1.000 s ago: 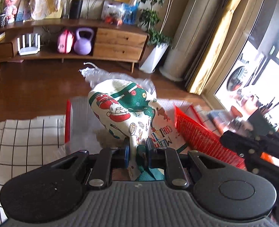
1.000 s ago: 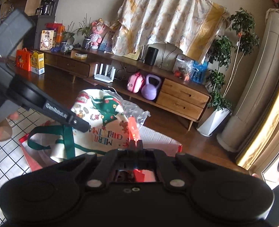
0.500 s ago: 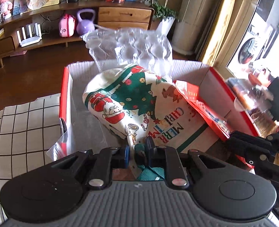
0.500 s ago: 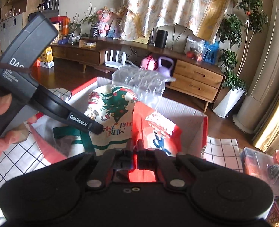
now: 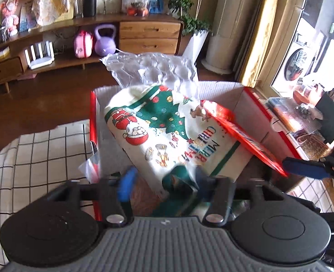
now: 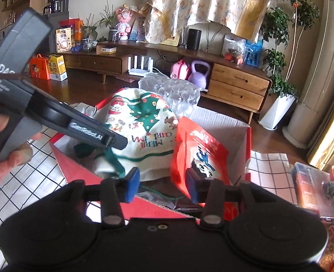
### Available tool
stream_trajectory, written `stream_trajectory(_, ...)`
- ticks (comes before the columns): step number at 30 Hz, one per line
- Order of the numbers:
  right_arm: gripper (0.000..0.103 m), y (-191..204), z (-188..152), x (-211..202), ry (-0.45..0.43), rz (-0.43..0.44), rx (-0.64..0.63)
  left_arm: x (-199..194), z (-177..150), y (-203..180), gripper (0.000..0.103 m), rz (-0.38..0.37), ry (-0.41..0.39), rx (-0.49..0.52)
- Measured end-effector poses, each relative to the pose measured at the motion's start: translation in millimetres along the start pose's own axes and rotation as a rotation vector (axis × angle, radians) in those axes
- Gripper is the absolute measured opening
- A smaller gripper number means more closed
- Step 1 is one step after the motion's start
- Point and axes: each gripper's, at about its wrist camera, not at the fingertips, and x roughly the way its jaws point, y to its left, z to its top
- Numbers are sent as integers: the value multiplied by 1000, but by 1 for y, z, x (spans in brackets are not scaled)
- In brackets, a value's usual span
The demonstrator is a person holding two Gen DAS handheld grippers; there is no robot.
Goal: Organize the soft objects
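Left wrist view: left tongs (image 5: 164, 184) spread wide, blue pads blurred, green strap (image 5: 178, 181) of cream Christmas-print fabric bag (image 5: 167, 131) loose between pads, not pinched. Bag lying in red-edged white cardboard box (image 5: 253, 104), clear bubble-wrap sheet (image 5: 153, 68) behind it, red plastic packet (image 5: 239, 131) leaning on its right side. Box on grid-pattern white counter (image 5: 37, 149).

Right wrist view: right tongs (image 6: 162, 184) wide apart, gripping nothing; red packet (image 6: 198, 154) upright in box just ahead, near right pad (image 6: 193, 187). Christmas bag (image 6: 142, 133) left of packet. Left tongs' arm (image 6: 94, 134) over bag.
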Motion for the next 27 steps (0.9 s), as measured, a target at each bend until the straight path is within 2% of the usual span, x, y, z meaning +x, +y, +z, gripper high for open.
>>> stream_trajectory(5,62,1,0,-17,-14,-11,16,-22,-5,-3,66,-8,-22,10)
stream_trajectory(9,64,3,0,-31,-16,-13,32,-42,-9,-4,69,-12,-40,10)
stream_trajectory(14,76,4,-1,-53,-35,-11,62,-71,-18,-8,73,-29,-74,18)
stream_trajectory(20,86,2,-6,-80,-70,12,122,-101,-33,-17,73,-33,-105,42)
stream_trajectory(24,91,3,-10,-95,-102,25,150,-118,-46,-26,78,-35,-124,65)
stream_trajectory(27,95,4,-14,-106,-130,38,172,-131,-55,-32,79,-35,-139,79)
